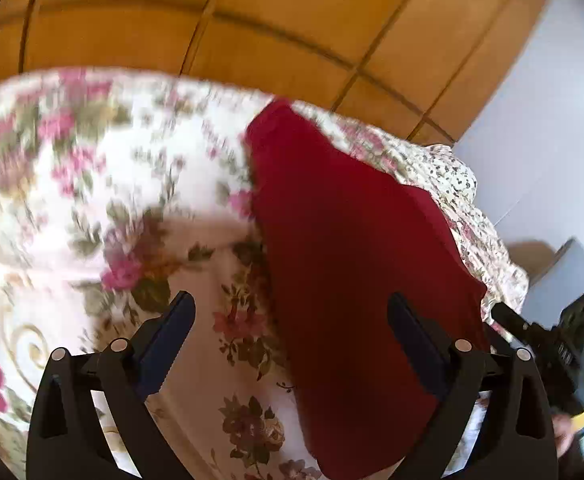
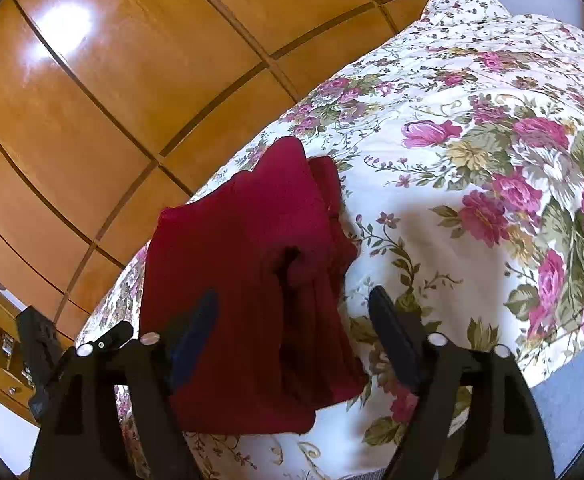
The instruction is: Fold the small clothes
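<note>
While the red cloth [image 2: 247, 280] lies on the flowery bedspread [image 2: 472, 184], both grippers hang over it with nothing in them. The cloth is dark red and looks folded into a thick pile, with layers showing along one side. It sits near the edge of the bed, close to the big wooden wardrobe [image 2: 111, 80].

The right gripper [image 2: 292, 312] has its two fingers spread wide apart. One finger sits over the red cloth and the other sits over the flowers on the bedspread. I cannot tell if the fingers touch the cloth, but they do not pinch it.

The left gripper [image 1: 289, 316] is spread wide too, and it grips nothing. From its camera, the red cloth [image 1: 352, 260] runs long and narrow past one finger, and the other finger is over the bedspread [image 1: 91, 200]. That picture is a bit blurry. A black gadget [image 1: 564, 340] shows at the edge of that view, just beside the cloth.
</note>
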The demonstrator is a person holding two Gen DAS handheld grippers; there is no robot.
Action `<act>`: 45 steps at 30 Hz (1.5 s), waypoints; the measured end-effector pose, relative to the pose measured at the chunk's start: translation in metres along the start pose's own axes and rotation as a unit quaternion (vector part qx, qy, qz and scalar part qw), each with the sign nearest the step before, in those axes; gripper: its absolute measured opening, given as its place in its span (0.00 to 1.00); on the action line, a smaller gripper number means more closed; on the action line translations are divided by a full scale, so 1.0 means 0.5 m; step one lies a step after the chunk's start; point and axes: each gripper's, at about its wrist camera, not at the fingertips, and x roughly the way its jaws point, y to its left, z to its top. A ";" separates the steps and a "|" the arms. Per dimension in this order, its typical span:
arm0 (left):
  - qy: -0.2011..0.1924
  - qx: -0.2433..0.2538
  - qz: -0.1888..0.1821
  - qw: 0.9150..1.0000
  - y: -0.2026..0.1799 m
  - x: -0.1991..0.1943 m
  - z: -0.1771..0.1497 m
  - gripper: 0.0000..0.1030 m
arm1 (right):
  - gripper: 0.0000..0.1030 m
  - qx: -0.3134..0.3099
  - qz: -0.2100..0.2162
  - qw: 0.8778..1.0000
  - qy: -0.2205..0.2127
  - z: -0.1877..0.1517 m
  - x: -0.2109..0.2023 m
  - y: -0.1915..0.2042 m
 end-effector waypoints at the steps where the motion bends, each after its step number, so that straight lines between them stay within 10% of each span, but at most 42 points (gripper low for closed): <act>1: 0.015 -0.007 -0.003 1.000 0.003 0.012 0.003 0.93 | 0.79 -0.002 0.001 1.000 0.007 0.003 0.009 -0.001; 14: 0.089 0.048 -0.084 0.991 -0.050 0.110 0.016 0.95 | 0.73 0.012 0.036 0.996 0.075 0.040 0.132 -0.011; 21: 0.084 0.088 -0.075 0.990 -0.085 0.107 0.008 0.67 | 0.51 0.015 0.044 0.996 0.077 0.036 0.126 -0.003; 32: 0.017 0.149 -0.039 0.988 -0.063 -0.029 0.000 0.49 | 0.39 -0.055 0.075 0.995 0.038 -0.004 0.081 0.138; 45: -0.073 0.122 0.039 0.989 0.105 -0.078 0.148 0.49 | 0.39 -0.127 0.131 0.983 0.020 0.056 0.291 0.349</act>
